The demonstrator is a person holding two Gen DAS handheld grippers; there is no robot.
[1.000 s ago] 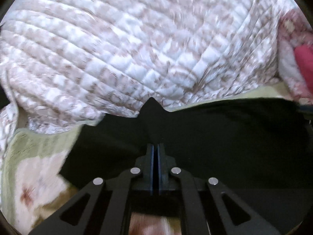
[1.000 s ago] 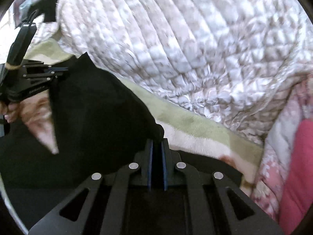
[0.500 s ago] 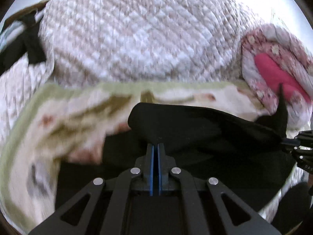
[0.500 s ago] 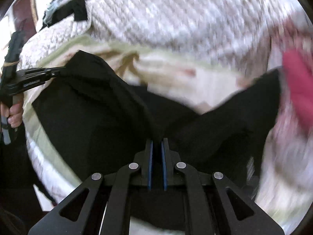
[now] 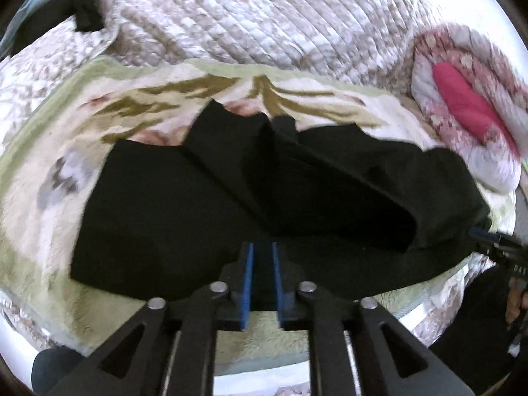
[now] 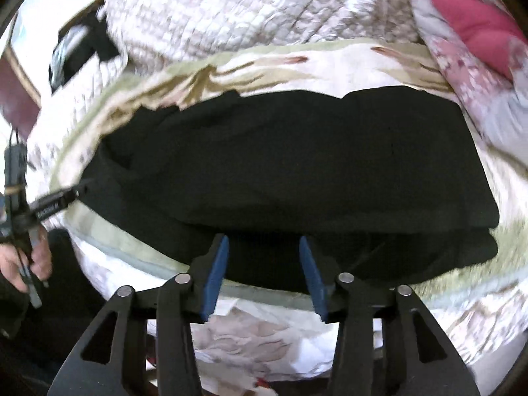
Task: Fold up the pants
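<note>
Black pants (image 5: 165,214) lie folded over on a floral blanket (image 5: 49,198), with a rumpled upper layer toward the right. My left gripper (image 5: 262,247) sits at the near edge of the pants; its jaws are opening, a narrow gap between the blue pads with black cloth lying in it. In the right wrist view the pants (image 6: 297,165) stretch wide across the blanket (image 6: 297,59). My right gripper (image 6: 264,244) is over their near hem, its jaws opening wide, the cloth loose between them. Each gripper shows in the other's view: the right gripper (image 5: 495,247) and the left gripper (image 6: 59,198).
A quilted beige bedspread (image 5: 264,16) rises behind the blanket. A pink and floral cushion (image 5: 468,105) lies at the far right, and a dark item (image 5: 66,10) at the far left. A hand (image 6: 19,264) holds the left gripper's handle. The bed's edge runs just below both grippers.
Both grippers pulled the pants' edge back toward the near side of the bed, laying one layer over the other. Both pairs of jaws, shut before, have parted, the right much wider.
</note>
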